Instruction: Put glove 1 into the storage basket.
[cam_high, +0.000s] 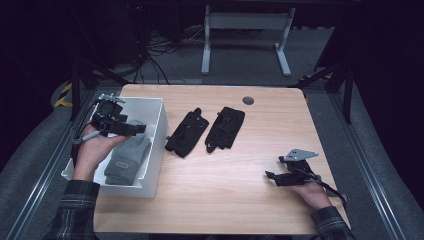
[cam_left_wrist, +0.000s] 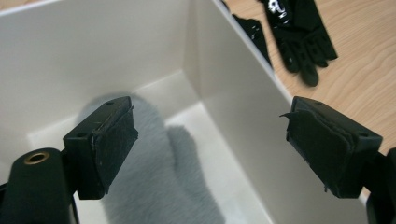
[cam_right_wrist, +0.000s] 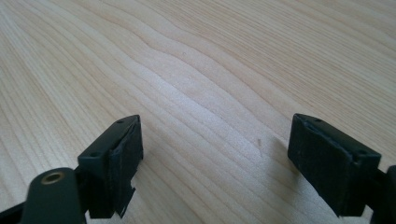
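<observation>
Evidently the work is packing gloves into the white bin (cam_high: 159, 145) at the tabletop's (cam_high: 235, 175) left edge. A grey pair (cam_high: 127, 157) already lies inside it, toward the near end, while two black gloves (cam_high: 187, 132) (cam_high: 226, 127) rest side by side on the wood just right of the bin, toward the far half of the tabletop.

The left hand-held gripper (cam_high: 142, 128) hangs over the bin above the grey pair, released, its jaws spread wide with nothing between them; in the left gripper view the grey fabric (cam_left_wrist: 159, 177) lies beneath the gap and the bin wall (cam_left_wrist: 243, 116) runs between the jaws. The right hand-held gripper (cam_high: 271, 176) sits low near the tabletop's near right corner, also released and empty, over bare wood.

The step in hand looks like fetching the next black glove. To do it well, I would lift the left hand-held gripper clear of the bin wall before swinging right, come down on the nearer black glove at its cuff or middle, and pinch both layers so it does not trail. Soft fabric may drag its neighbour, as the two lie close together.
</observation>
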